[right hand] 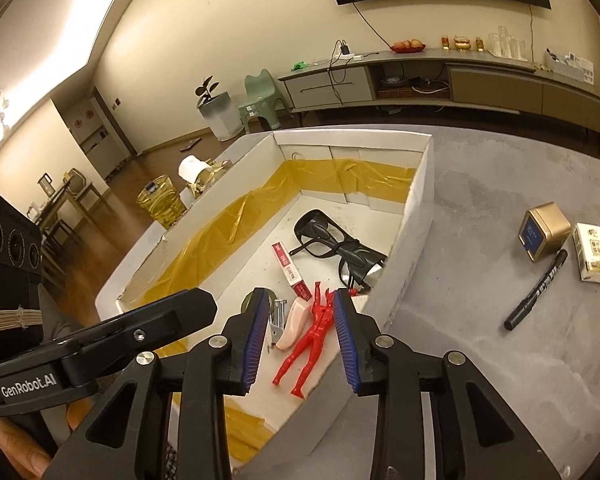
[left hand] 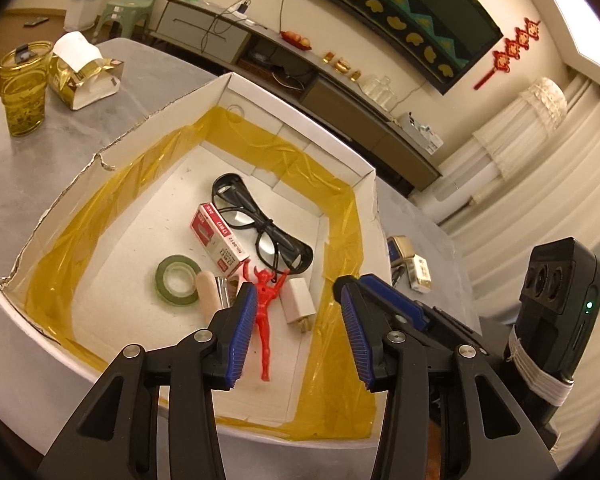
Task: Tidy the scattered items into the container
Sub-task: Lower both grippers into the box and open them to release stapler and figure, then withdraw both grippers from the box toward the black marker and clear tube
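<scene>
We held our left gripper (left hand: pixel 296 320) over the near end of the white box (left hand: pixel 260 92), its jaws spread apart and holding nothing, and our right gripper (right hand: pixel 302 332) hung over the same end, jaws likewise parted and empty. Between the blue pads (right hand: pixel 256 340) of the right one we saw the red figure (right hand: pixel 312 332) lying flat on the box floor, touched by neither pad. Beside it in the box lay a white charger (left hand: pixel 299 304), a pale wooden-looking piece (left hand: pixel 208 292), a small metal item (left hand: pixel 224 290) we could not identify, a roll of green tape (left hand: pixel 178 280), a red and white carton (left hand: pixel 220 240) and black glasses (left hand: pixel 260 224) further in. Yellow film (left hand: pixel 100 216) lined the foot of the box walls. Out on the grey table (right hand: pixel 480 380), well apart from the box, a black marker (right hand: pixel 536 292) lay next to a gold tin (right hand: pixel 544 232) and a small white packet (right hand: pixel 592 254). On the far side of the box stood a yellow glass jar (left hand: pixel 22 88) and a torn gold and white package (left hand: pixel 86 74)
</scene>
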The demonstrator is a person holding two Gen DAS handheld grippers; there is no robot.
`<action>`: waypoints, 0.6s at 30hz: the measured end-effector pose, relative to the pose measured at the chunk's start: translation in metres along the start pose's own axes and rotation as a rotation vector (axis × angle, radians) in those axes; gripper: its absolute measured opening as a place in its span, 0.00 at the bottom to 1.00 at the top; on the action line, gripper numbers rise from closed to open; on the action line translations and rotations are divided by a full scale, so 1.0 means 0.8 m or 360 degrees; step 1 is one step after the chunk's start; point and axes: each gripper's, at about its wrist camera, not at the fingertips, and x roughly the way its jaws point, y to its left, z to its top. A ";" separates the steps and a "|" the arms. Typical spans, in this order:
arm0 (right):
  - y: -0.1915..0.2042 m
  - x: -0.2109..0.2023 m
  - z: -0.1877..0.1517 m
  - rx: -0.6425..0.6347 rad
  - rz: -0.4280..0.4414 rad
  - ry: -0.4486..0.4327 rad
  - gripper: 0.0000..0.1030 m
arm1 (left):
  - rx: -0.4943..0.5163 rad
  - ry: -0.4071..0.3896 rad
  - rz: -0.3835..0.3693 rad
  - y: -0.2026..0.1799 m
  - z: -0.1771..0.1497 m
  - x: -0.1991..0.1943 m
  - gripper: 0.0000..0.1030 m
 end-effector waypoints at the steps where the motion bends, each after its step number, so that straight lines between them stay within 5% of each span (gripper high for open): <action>1: -0.005 -0.004 -0.001 0.0017 0.0037 0.0004 0.35 | 0.0018 -0.0008 -0.0003 -0.005 -0.001 -0.002 0.45; 6: -0.030 -0.028 -0.005 0.0103 0.0161 0.0014 0.35 | 0.0106 -0.0047 -0.0021 -0.029 -0.006 -0.013 0.45; 14: -0.095 -0.059 -0.036 0.0128 0.0021 0.0011 0.39 | 0.0432 -0.0220 0.0027 -0.099 -0.028 -0.038 0.45; 18: -0.147 -0.060 -0.056 0.0216 -0.0085 0.0064 0.39 | 0.0596 -0.0201 0.0023 -0.135 -0.047 -0.029 0.45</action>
